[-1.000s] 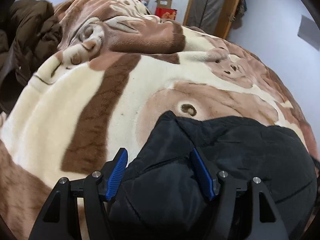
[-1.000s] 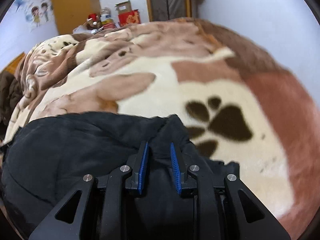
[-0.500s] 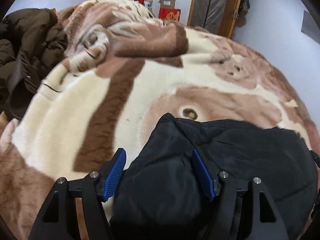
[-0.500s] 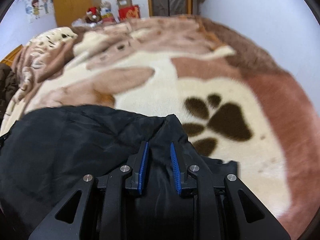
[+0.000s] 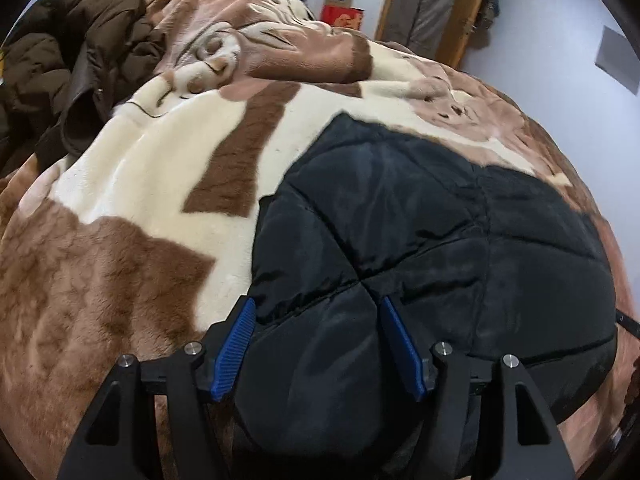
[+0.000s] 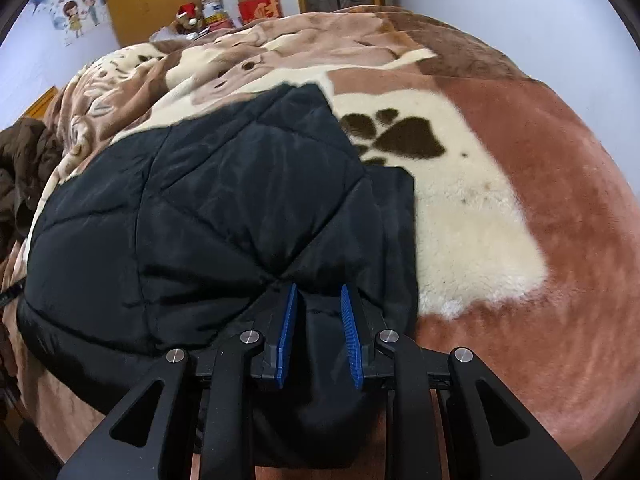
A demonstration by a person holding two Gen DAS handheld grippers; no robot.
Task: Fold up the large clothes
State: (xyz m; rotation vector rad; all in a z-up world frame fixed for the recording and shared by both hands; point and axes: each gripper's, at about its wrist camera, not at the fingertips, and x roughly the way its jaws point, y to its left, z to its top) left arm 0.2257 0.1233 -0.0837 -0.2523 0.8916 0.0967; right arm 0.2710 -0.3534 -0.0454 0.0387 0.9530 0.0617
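Bedroom, plush brown-and-cream blanket (image 5: 132, 184) before us, black jacket (image 5: 420, 216) spread across lower centre of both views, our left gripper (image 5: 316, 344) half-open around a puffy fold, right gripper (image 6: 318, 334) pinching jacket edge (narrow gap), brown coat (image 5: 68, 64) upper left.

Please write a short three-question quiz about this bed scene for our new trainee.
1. True or false: the black quilted jacket lies on a plain white sheet.
2. What does the right hand-held gripper clamp?
3. The brown coat lies: A) under the black jacket, B) apart, at the blanket's far left, C) in the left hand-held gripper.

Key: 1 false, the blanket is patterned brown and cream; 2 a bunch of the black jacket; 3 B.
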